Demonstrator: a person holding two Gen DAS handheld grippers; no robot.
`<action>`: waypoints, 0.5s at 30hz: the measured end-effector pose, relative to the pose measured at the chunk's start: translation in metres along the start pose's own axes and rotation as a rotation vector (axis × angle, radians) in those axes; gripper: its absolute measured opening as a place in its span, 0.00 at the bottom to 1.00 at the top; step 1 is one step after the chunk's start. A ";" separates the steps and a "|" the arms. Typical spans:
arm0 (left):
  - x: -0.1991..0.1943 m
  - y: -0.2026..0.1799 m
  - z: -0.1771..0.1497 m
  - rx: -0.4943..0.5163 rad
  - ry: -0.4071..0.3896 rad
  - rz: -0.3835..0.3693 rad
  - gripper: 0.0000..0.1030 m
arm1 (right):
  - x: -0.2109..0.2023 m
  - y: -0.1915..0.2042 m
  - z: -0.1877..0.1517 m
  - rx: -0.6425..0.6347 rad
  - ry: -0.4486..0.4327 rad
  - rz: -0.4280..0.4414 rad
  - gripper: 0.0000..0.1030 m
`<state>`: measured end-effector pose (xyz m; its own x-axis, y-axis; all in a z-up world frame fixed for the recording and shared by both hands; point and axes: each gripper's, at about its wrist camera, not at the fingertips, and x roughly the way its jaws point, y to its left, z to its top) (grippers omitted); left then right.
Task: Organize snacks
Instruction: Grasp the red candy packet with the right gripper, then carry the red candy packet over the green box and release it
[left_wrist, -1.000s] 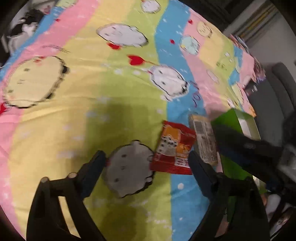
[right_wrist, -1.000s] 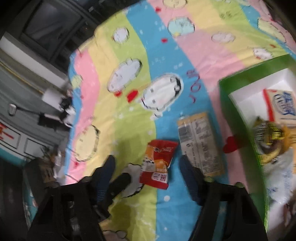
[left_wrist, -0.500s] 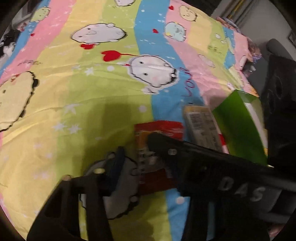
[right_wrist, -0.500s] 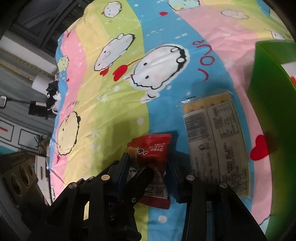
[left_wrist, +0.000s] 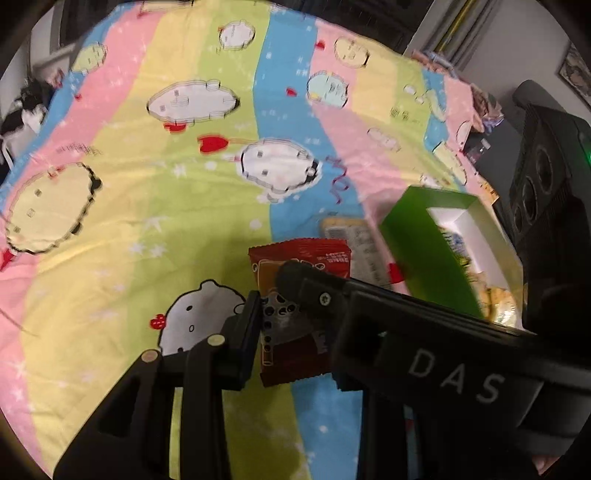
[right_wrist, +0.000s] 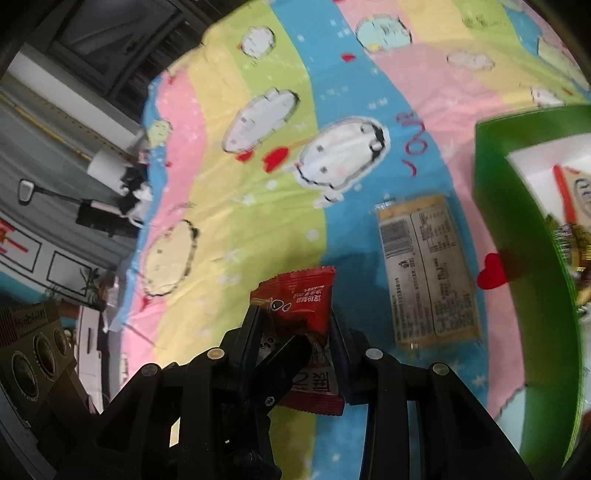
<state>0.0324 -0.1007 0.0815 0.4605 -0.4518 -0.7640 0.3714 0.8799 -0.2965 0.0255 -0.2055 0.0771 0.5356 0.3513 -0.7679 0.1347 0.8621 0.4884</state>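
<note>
A small red foil snack packet with printed lettering is gripped at once by both tools, above a striped bedsheet in pink, yellow, green and blue with cartoon animals printed on it. In the right wrist view, the right hand-held gripper is seen clenched on the packet: its black fingers press on the packet's two side edges, and the packet's upper half stands up between them. Both sets of jaws have just been closing, with the packet between them. In the left wrist view, the left hand-held gripper is also seen clamped on the same packet, its left finger lying against the packet's left edge, while the long black body of the other tool, marked with white letters, crosses the packet from the right.

Just to the right of the packet, a flat beige snack bar wrapper with a barcode and fine print is laid on the blue stripe. Further right, an open green cardboard box with a white inside is seen, and several wrapped snacks lie in it. Whether the red packet's lower edge touches the sheet cannot be told.
</note>
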 end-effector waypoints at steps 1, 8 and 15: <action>-0.009 -0.005 -0.001 0.008 -0.019 0.005 0.29 | -0.006 0.003 -0.001 -0.007 -0.011 0.006 0.37; -0.063 -0.036 -0.004 0.061 -0.134 0.025 0.29 | -0.066 0.023 -0.011 -0.064 -0.116 0.046 0.37; -0.096 -0.062 -0.006 0.104 -0.207 0.009 0.29 | -0.116 0.037 -0.020 -0.118 -0.212 0.041 0.37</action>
<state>-0.0398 -0.1116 0.1694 0.6160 -0.4740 -0.6292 0.4428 0.8689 -0.2211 -0.0486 -0.2072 0.1753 0.7029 0.3130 -0.6387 0.0181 0.8898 0.4560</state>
